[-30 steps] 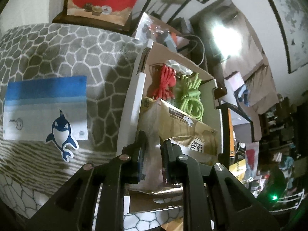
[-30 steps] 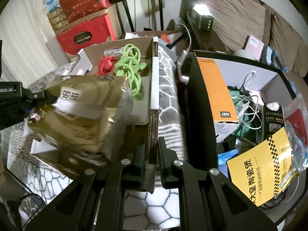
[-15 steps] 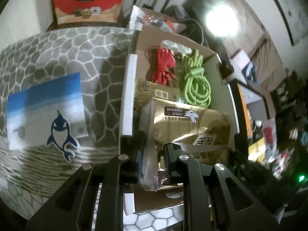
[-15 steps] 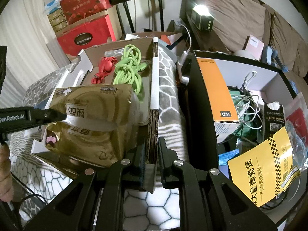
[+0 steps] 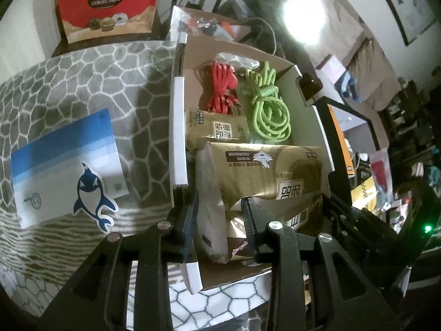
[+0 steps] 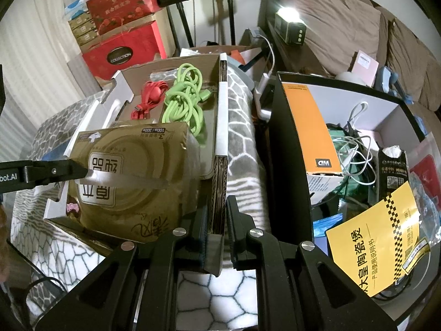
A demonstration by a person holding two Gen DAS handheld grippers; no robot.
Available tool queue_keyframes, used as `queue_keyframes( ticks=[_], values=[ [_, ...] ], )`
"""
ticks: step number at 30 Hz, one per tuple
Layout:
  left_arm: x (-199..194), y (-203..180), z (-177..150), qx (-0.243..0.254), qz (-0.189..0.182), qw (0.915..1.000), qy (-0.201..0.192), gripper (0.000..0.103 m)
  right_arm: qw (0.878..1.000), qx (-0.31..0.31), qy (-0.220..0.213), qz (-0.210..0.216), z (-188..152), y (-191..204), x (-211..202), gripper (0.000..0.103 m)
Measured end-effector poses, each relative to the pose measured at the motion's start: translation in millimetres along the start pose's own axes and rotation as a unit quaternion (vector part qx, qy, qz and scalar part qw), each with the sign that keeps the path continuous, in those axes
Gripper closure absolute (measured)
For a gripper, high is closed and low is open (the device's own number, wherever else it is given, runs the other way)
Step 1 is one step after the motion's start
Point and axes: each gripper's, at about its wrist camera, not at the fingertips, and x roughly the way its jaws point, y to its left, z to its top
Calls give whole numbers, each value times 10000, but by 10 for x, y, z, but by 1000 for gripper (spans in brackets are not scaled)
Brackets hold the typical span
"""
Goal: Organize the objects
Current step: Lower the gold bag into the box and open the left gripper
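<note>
Gold tissue packs (image 5: pixel 264 176), red and green cables fill cardboard box (image 6: pixel 220 149), right claw (image 6: pixel 216 231) pinching its wall, left claw (image 5: pixel 219 229) opening.

The tissue pack (image 6: pixel 132 176) is shiny gold with dark lettering, sitting in a brown cardboard box (image 6: pixel 219 127) with white edges. One cable bundle (image 6: pixel 184 102) is lime green, the other (image 6: pixel 150 96) red. Blanket (image 5: pixel 82 82) is grey with white honeycomb lines. The card (image 5: pixel 66 162) fades blue to white, maybe an orca sticker on it.
</note>
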Motion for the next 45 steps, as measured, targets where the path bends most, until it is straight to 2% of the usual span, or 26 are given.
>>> queue_keyframes(
  ticks=[3,6,10,13,18,22,25,26,28,31,36,37,40,45],
  values=[
    [-35,-3,3,101,-20,9999,29,74,10000,6,3,6,-1,0,0,91],
    [-145,5,14,175,-57,9998,-107,73,10000,-3,1,1,-2,1,0,91],
    [-326,14,93,276,-3,9987,-417,58,10000,-8,6,-7,1,5,2,91],
    [-319,6,135,374,-58,9989,-285,58,10000,-10,2,-8,0,6,1,91],
    [-263,-72,148,692,133,9971,-278,58,10000,-19,4,-9,0,6,1,91],
    [-154,-149,166,975,241,9949,-111,56,10000,-17,15,-2,-6,10,2,91],
    [-102,-254,162,1294,527,9900,-177,58,10000,-16,13,-4,-8,10,2,91],
    [-84,-298,151,1407,644,9878,-194,65,10000,-17,15,-9,-8,10,4,91],
    [-19,-362,113,1542,644,9859,-27,76,10000,-18,11,-4,-9,8,3,91],
    [41,-422,30,1731,691,9825,59,78,10000,-10,12,1,-9,9,2,91],
    [9,-421,-22,1708,658,9831,48,78,10000,-14,17,3,-10,11,3,91],
    [-32,-385,-3,1603,630,9851,9,77,10000,-22,15,-6,-11,11,3,91],
    [-192,-275,77,1341,330,9904,-111,56,10000,-25,11,-15,-15,9,4,91],
    [-490,-104,196,1220,124,9918,-357,51,10000,-19,13,-3,-17,13,3,91]
  ],
)
